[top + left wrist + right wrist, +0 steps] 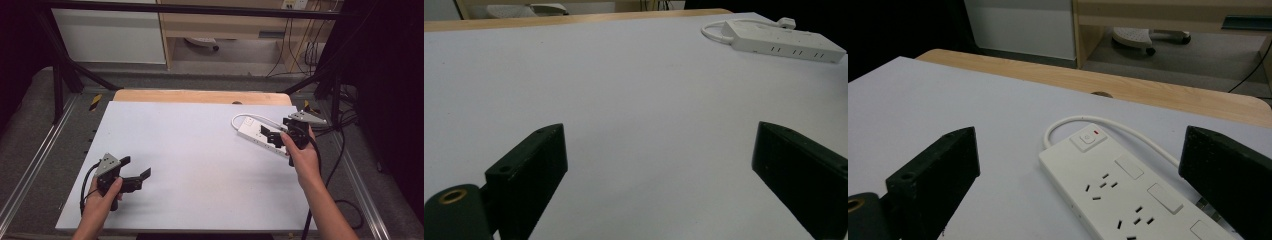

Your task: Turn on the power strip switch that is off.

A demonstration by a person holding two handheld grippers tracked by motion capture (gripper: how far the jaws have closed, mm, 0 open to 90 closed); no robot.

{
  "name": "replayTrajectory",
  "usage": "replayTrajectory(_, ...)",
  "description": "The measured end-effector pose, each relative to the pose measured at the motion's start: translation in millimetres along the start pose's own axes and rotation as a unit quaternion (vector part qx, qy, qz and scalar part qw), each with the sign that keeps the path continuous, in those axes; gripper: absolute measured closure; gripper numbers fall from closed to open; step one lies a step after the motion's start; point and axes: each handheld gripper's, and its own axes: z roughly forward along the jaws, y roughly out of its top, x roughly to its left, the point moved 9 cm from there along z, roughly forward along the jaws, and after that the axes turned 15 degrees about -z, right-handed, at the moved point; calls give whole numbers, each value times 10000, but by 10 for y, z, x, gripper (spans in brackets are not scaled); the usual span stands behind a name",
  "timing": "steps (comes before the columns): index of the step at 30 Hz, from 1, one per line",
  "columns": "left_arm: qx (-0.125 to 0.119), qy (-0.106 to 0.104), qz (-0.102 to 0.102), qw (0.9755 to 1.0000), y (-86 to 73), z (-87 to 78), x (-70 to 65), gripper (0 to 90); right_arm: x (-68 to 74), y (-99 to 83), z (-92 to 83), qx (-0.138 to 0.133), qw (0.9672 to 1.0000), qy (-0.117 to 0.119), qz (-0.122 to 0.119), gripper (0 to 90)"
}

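Right hand-held gripper [272, 136] hovers spread over the white power strip [260, 135] at the counter's [200, 165] far right, strip running between its jaws; left hand-held gripper [136, 175], also spread, sits well apart.

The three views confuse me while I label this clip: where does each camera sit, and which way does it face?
High view: above the person's side, looking forward and down on the table; both forearms, left tool, right tool.
Left gripper view: rides the left tool, low over the table, facing the far power strip; jaws spread wide.
Right gripper view: rides the right tool, just above the power strip, facing the far edge; jaws spread wide.
Shared: all three show the power strip.
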Motion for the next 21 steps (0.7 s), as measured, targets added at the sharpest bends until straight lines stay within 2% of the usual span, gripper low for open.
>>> replayTrajectory(11,28,-1,18,10000,-10,-4,-3,77,-132,68,106,27,9999,-150,76,36)
replayTrajectory(21,35,-4,54,10000,-12,-6,-4,76,-173,151,168,0,9997,-234,66,38)
